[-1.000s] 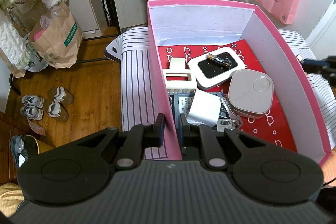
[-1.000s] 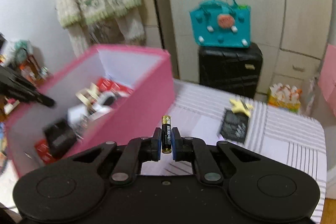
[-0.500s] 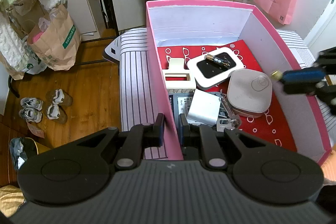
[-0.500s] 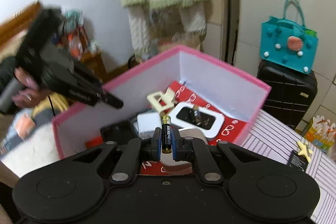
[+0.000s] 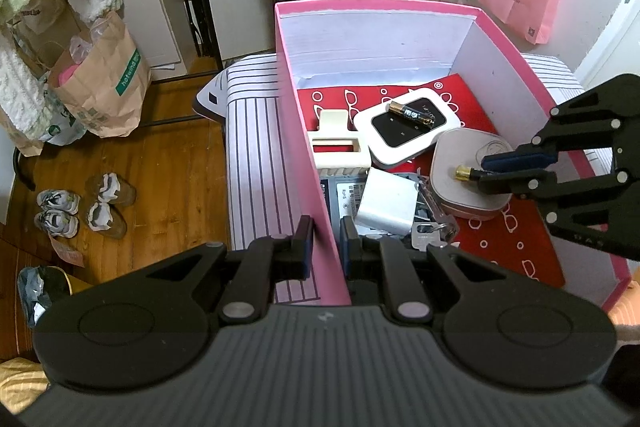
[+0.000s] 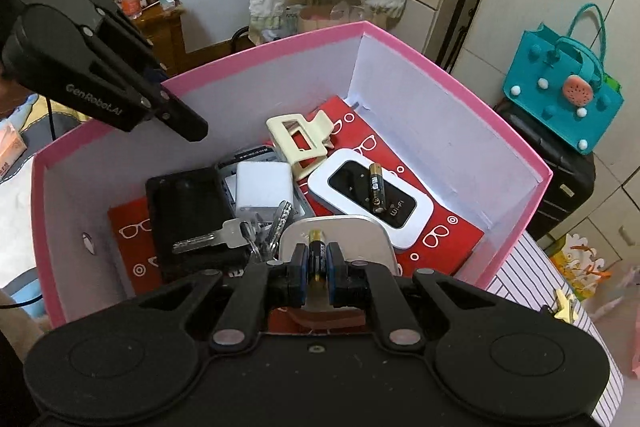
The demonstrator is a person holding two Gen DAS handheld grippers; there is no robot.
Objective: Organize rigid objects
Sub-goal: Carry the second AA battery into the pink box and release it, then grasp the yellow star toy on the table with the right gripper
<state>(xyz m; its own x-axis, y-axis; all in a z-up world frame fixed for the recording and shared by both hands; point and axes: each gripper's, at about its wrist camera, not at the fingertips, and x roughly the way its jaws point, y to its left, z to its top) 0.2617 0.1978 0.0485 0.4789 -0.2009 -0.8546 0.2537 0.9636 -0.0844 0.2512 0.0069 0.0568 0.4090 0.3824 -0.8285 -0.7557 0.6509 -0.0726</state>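
The battery (image 6: 316,251) sits clamped between the pads of the right gripper (image 6: 316,263), its gold tip poking out ahead of the fingers, directly above the rounded grey case (image 6: 360,231) that lies inside the pink box (image 6: 516,163). Seen from the left wrist, that same battery (image 5: 466,171) shows at about 3 o'clock of the box interior, pointing toward 9 o'clock, with the right gripper (image 5: 516,169) reaching in over the box's 3 o'clock wall. A second battery (image 6: 376,193) rests loose on the white Wi-Fi device (image 6: 372,203), toward 12 o'clock from the held one. At 11 o'clock of the device lies a cream hair claw (image 6: 300,143); toward 9 o'clock are a white adapter (image 6: 262,193), a bunch of keys (image 6: 224,237) and a black flat object (image 6: 188,219) (what it is cannot be made out). All rest on a red sheet printed with spectacles (image 6: 440,239). The left gripper (image 5: 324,247) is clenched on the box's side wall, one pad outside, one inside. The box stands on a striped cloth (image 5: 256,163).
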